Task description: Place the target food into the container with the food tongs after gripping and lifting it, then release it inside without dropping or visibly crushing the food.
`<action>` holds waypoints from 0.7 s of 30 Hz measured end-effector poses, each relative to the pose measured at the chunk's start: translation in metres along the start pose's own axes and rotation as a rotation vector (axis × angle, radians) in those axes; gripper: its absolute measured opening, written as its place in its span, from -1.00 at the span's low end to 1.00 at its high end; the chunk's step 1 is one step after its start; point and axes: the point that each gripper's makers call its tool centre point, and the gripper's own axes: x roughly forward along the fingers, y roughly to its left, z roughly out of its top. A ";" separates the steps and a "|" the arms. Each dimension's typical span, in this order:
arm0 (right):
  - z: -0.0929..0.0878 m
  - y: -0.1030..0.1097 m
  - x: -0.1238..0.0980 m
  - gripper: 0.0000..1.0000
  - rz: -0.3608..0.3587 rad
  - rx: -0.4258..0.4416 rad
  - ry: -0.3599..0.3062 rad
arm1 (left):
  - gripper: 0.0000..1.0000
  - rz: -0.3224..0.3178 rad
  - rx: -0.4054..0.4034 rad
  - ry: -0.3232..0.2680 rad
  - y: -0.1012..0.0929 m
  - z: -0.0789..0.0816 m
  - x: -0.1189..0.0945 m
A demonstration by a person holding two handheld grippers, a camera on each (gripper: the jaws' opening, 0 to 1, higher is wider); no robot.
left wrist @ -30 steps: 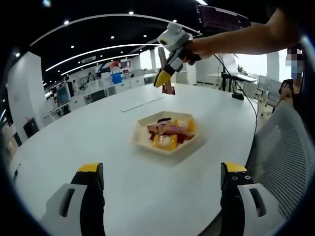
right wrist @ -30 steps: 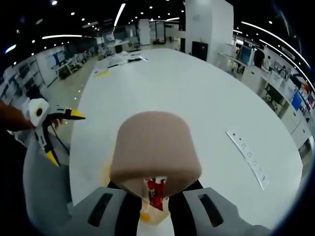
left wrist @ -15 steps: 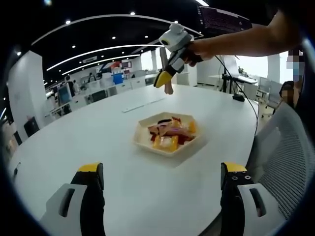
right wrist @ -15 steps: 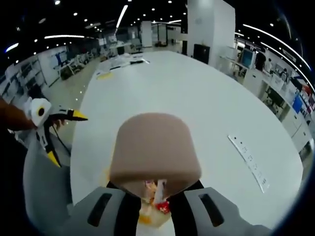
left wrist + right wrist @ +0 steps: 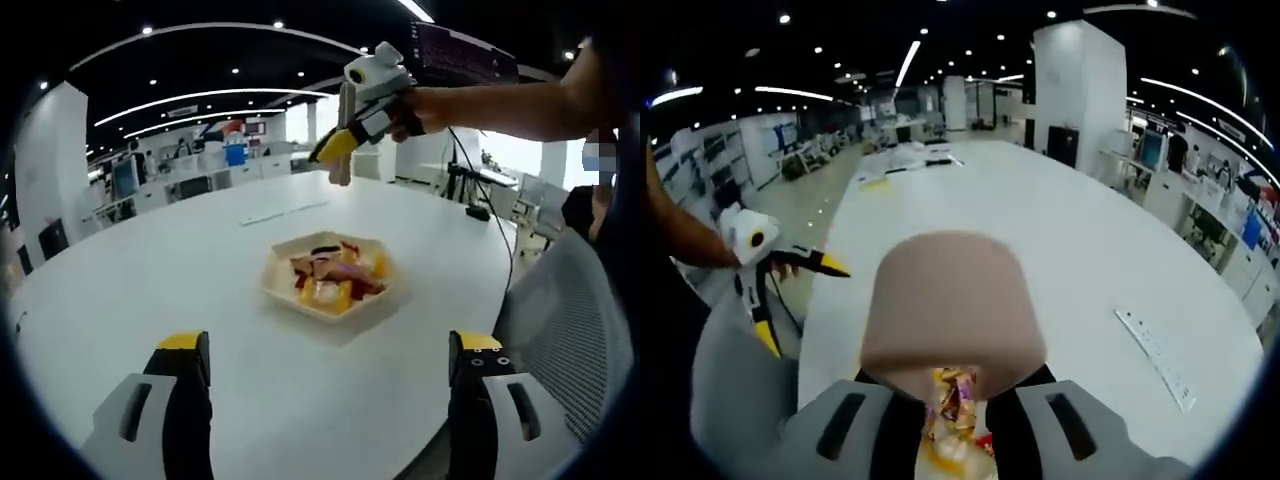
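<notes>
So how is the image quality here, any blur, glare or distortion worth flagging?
Left gripper view: strong fisheye bending of the ceiling lights, the window behind the right gripper washed out, the tray of food fairly sharp. Right gripper view: the tan tongs sit very close and look soft, hiding most of the tray, and the white table carries a mild sheen.

Right claw [image 5: 952, 400] clamping beige tongs [image 5: 952, 310], possibly food tray [image 5: 958, 440] beneath, white table [image 5: 1060, 240]
</notes>
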 end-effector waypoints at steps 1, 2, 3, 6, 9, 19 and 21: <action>0.001 0.004 -0.003 -0.56 0.007 -0.009 -0.019 | 0.94 -0.016 -0.004 0.001 -0.002 0.000 0.001; 0.003 0.009 -0.005 -0.56 0.019 -0.020 -0.041 | 0.95 -0.038 -0.007 0.007 -0.007 0.000 0.002; 0.008 0.017 -0.008 -0.55 0.041 -0.035 -0.084 | 0.96 -0.063 0.035 0.005 -0.012 0.001 0.004; 0.009 0.031 -0.016 -0.55 0.051 -0.072 -0.115 | 0.94 -0.114 0.072 0.009 -0.022 0.007 0.010; 0.015 0.043 -0.024 -0.54 0.069 -0.086 -0.165 | 0.90 -0.169 0.035 -0.063 -0.033 0.036 0.016; 0.032 0.078 -0.044 -0.53 0.114 -0.062 -0.298 | 0.76 -0.350 0.106 -0.123 -0.061 0.106 0.042; 0.031 0.085 -0.047 -0.52 0.126 -0.052 -0.313 | 0.55 -0.415 0.121 -0.137 -0.073 0.111 0.042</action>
